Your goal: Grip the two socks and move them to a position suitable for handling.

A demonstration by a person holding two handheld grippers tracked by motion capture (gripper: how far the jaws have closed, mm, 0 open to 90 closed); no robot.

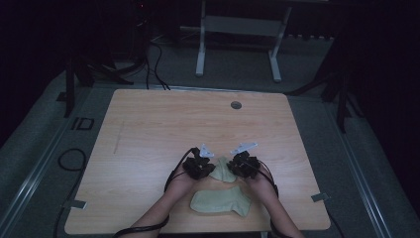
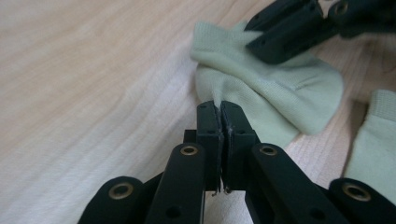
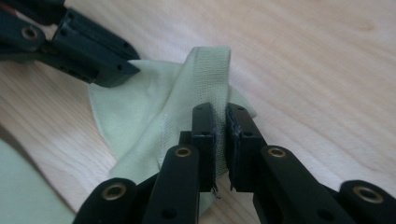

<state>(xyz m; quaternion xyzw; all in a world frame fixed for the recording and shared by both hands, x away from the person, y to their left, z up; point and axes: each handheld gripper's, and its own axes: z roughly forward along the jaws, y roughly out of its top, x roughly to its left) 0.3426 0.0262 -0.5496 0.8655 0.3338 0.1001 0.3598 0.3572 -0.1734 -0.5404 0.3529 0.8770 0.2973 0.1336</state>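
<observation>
The sock point(image 1: 223, 170) lies bunched between the two grippers, in the near half of the surface point(image 1: 148, 129), a little right of its middle. The left gripper point(image 2: 219, 108) has its fingers clamped together on a thin pinch of the sock's edge, the cloth drawn up into a small peak between the pads. The right gripper point(image 3: 219, 112) is clamped on the ribbed cuff, which stands up in a fold above its fingers point(image 3: 204, 122). In the high view the left gripper point(image 1: 200, 166) and right gripper point(image 1: 242, 165) sit at the sock's left and right sides, close together.

The sock is pale green, soft knit, creased and partly lifted off the wood, with a finer mesh band at the cuff.

A second sock point(image 1: 222, 201) of the same colour lies flat just nearer the near edge, between the forearms. The far half and left side of the surface are bare wood, with a round grommet point(image 1: 236, 105) near the far edge.
</observation>
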